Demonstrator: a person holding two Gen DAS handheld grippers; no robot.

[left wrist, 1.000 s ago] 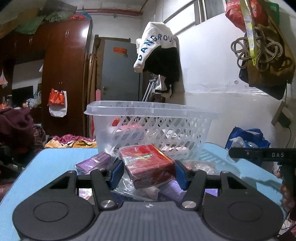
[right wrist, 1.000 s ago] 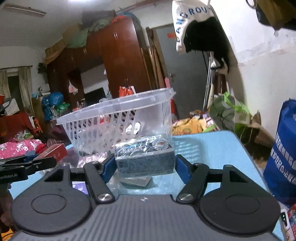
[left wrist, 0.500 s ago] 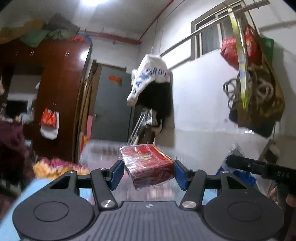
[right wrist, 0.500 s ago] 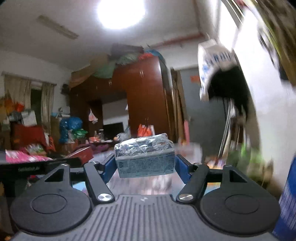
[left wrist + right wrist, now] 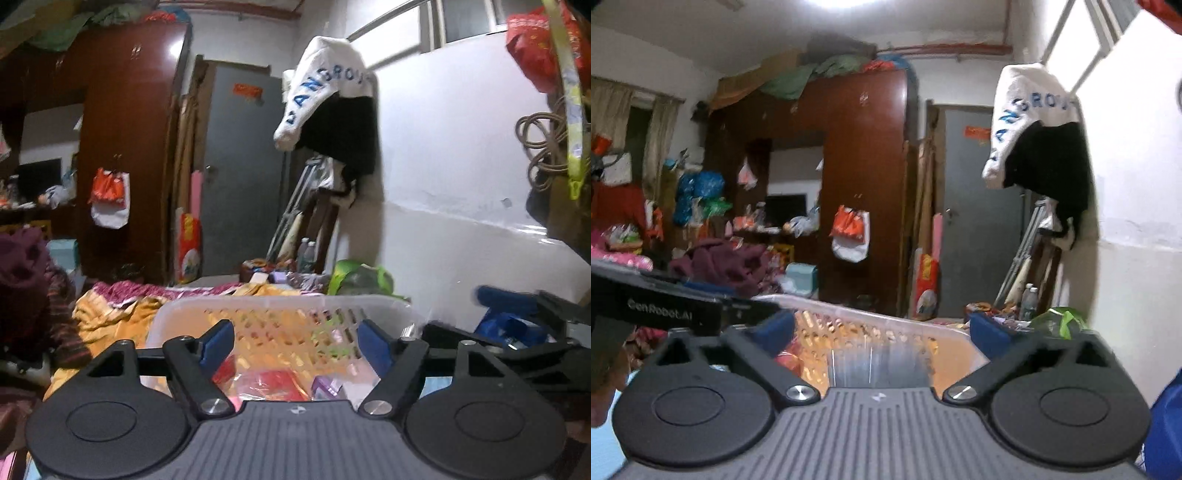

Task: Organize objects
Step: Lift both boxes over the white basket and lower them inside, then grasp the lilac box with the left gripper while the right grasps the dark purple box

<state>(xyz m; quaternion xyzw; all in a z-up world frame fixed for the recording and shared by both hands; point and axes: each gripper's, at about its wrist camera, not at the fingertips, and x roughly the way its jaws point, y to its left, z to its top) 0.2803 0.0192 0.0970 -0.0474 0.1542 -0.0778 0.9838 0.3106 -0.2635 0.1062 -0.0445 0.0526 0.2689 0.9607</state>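
Both claws are over the clear lattice basket (image 5: 280,314), jaws opening, nothing between the pads. Left claw (image 5: 297,341) is about half spread; right claw (image 5: 882,330) is spread as wide as it goes. Red packet (image 5: 280,380) and a purple packet (image 5: 327,386) lie on the basket floor below the left claw. In the right wrist view a grey streaked block (image 5: 881,365) sits just under the claw, inside the basket; it's motion-blurred, so I can't tell if it has landed or is mid-drop, probably a wrapped box. Risks from here: the two claws are close side by side, with the left one's body crossing the right wrist view, so a careless pull-out could knock them together or clip the basket rim and shove the light basket along the surface. If that block is dropping, it could bounce off the packets or tip against the wall. Suggest lifting straight up before separating.
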